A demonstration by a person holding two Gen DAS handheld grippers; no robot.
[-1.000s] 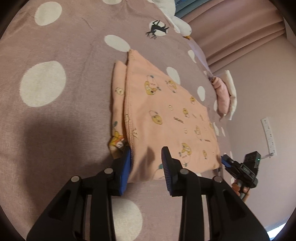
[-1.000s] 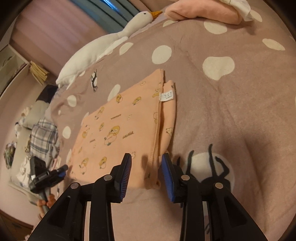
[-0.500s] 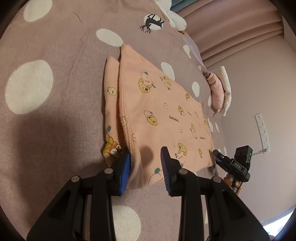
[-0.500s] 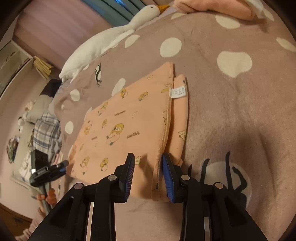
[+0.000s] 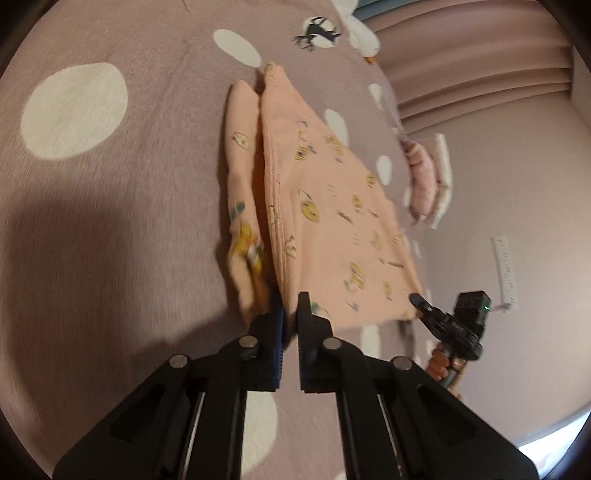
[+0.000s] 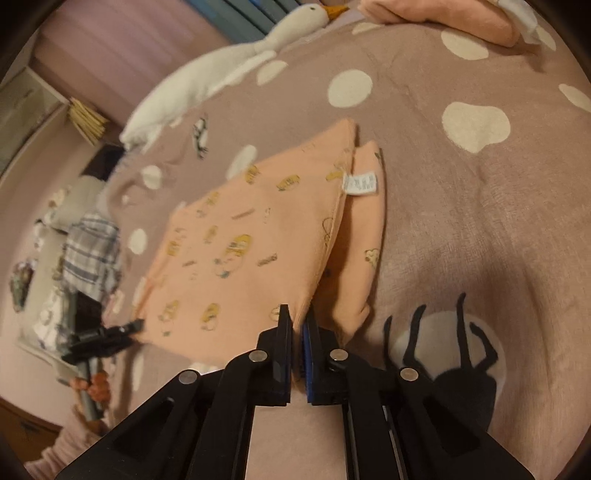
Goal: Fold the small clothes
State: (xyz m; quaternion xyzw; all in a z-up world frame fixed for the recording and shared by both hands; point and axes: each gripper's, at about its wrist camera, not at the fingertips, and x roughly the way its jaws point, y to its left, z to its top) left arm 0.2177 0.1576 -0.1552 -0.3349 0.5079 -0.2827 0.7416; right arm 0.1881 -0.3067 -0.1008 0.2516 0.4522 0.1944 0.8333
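Observation:
A small peach garment with yellow cartoon prints lies on the mauve dotted bedspread, partly folded with a narrow flap beside it. My left gripper is shut on its near corner and lifts the edge. In the right wrist view the same garment shows a white label. My right gripper is shut on the opposite near corner. Each gripper shows in the other's view, the right one and the left one.
A white goose plush lies at the bed's far side. Folded pink and white clothes sit at the far corner, also in the left wrist view. A plaid cloth lies off the bed's left. Curtains hang behind.
Both grippers closed from open onto the garment's near corners. The gripped edge has risen off the bedspread, and the views are blurred by motion.

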